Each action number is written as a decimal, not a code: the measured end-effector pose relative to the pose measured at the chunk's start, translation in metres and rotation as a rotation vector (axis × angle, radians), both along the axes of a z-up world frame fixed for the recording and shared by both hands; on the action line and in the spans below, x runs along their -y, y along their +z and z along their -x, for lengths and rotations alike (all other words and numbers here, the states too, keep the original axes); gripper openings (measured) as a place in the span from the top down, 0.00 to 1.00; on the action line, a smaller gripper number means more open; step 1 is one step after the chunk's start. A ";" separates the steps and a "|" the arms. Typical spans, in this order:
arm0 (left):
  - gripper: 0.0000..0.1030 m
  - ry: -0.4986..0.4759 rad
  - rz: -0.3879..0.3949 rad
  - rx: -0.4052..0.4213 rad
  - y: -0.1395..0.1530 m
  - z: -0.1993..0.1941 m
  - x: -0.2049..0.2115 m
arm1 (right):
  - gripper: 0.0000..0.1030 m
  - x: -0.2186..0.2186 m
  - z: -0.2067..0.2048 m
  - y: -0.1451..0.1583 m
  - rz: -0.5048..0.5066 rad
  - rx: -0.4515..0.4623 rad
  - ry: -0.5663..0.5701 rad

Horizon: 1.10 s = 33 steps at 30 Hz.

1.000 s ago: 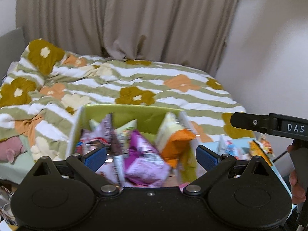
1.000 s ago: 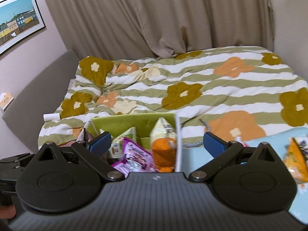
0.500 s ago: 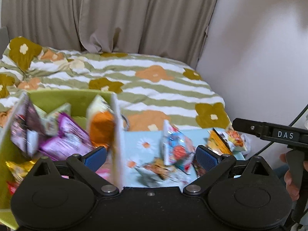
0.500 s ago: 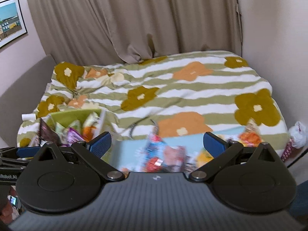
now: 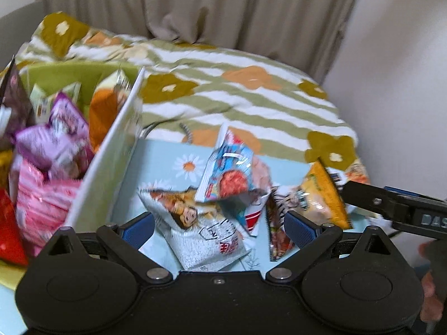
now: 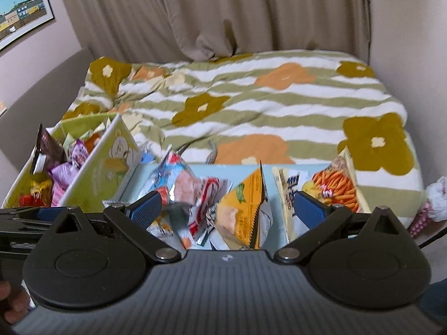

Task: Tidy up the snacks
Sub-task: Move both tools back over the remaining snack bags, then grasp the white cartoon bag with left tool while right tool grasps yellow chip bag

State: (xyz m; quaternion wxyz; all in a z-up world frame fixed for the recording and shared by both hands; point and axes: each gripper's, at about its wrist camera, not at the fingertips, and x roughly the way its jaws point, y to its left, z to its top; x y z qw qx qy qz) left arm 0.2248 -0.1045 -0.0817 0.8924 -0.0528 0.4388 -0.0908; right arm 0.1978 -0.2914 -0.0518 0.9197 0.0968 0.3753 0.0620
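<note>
- The left gripper (image 5: 218, 227), black with blue pads, has its fingers spread wide with nothing between them. A second ago it faced the green-lined storage bin (image 5: 109, 150) head-on; it has swung right, so the bin now sits at the left edge of its view.
- The right gripper (image 6: 227, 209) is likewise spread and empty. It has also turned right, and the bin (image 6: 111, 153) has slid from the centre of its view to the left.
- The loose snack packets now lie ahead of both grippers on the light blue daisy-print cloth (image 5: 156, 162), just beside the bin: a white packet with a cartoon face (image 5: 195, 229), a blue-and-red packet (image 5: 232, 176) leaning on it, and a yellow-orange packet (image 5: 321, 195) further right.
- The bin already holds a purple packet (image 5: 56, 139) and an orange packet (image 5: 104, 111).
- A striped floral quilt (image 6: 279, 103) lies behind the cloth.
</note>
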 end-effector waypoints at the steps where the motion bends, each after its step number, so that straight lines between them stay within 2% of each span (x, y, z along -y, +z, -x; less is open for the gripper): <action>1: 0.02 0.020 -0.011 -0.010 -0.007 -0.002 0.002 | 0.00 0.002 -0.003 -0.004 -0.008 -0.006 0.009; 6: 0.02 0.099 -0.009 -0.058 -0.032 -0.018 0.001 | 0.00 0.006 -0.016 -0.023 -0.037 -0.032 0.041; 12: 0.03 0.156 0.060 -0.115 -0.055 -0.037 -0.007 | 0.00 0.004 -0.033 -0.040 -0.052 -0.065 0.069; 18: 0.15 0.159 0.096 -0.149 -0.068 -0.044 -0.013 | 0.00 -0.004 -0.046 -0.052 -0.025 -0.090 0.086; 19: 0.19 0.157 0.102 -0.151 -0.069 -0.044 -0.014 | 0.00 -0.005 -0.048 -0.054 -0.019 -0.094 0.088; 22: 0.20 0.147 0.109 -0.146 -0.070 -0.042 -0.017 | 0.00 -0.011 -0.053 -0.060 -0.002 -0.105 0.097; 24: 0.39 0.141 0.090 -0.148 -0.071 -0.042 -0.015 | 0.00 -0.014 -0.056 -0.064 0.010 -0.112 0.099; 25: 0.42 0.136 0.071 -0.156 -0.072 -0.042 -0.014 | 0.00 -0.015 -0.057 -0.066 0.014 -0.116 0.101; 33: 0.47 0.115 0.078 -0.150 -0.068 -0.032 -0.017 | 0.00 -0.025 -0.061 -0.076 0.081 -0.136 0.107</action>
